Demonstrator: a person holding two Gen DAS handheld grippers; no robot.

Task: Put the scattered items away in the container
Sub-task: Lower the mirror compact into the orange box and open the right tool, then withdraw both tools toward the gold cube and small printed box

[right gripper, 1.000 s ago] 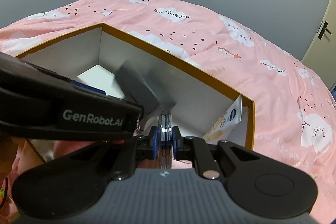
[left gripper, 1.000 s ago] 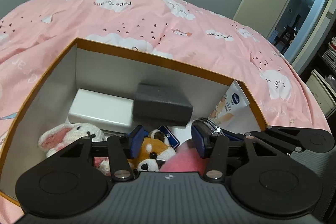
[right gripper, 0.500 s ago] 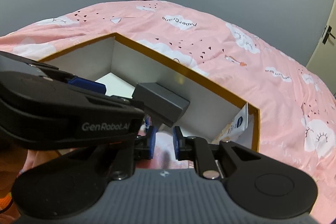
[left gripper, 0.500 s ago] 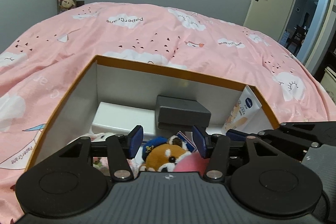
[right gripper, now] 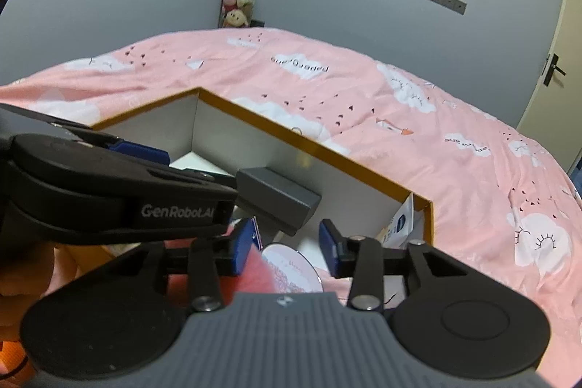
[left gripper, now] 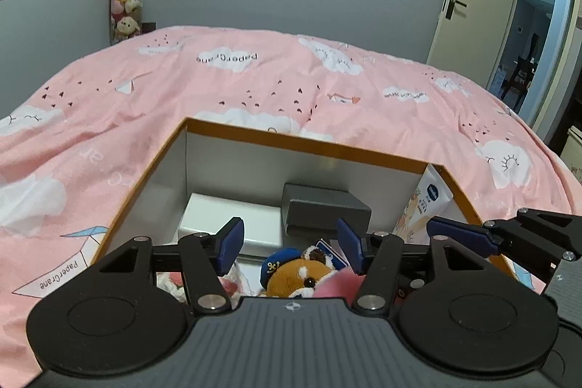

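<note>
- Both grippers now sit higher and further back over the box (left gripper: 313, 143) than a second ago, so more wall and bedspread (left gripper: 254, 90) show above its orange rim.
- A second ago the right gripper (right gripper: 286, 244) pinched a round tin edge-on; its jaws have just been opening, and the tin (right gripper: 291, 270) now lies flat in the box below them, printed lid up, touching neither pad.
- The left gripper (left gripper: 289, 244) has also been opening; its blue pads stand well apart with nothing between them, and the fox toy (left gripper: 296, 275) sits below in the box.
- Already in the box: a white case (left gripper: 225, 219) against the far left, a grey case (left gripper: 323, 208) overlapping it, a cream tube (left gripper: 423, 202) leaning in the right corner, a pink plush at the near edge.
- Judged from this, the step is the release and withdrawal, and the drop looks done.
- To do it well, lift each gripper straight clear of the rim before swinging away, so a finger does not catch the box wall or drag the tin.
- Keep the two grippers apart; in the right view the left one's arm lies just beside the right's left finger.
- Both grippers tilt moderately downward, side by side over the near edge of the box.
- No loose item shows on the bedspread in either view; whether any remains elsewhere I cannot tell.
</note>
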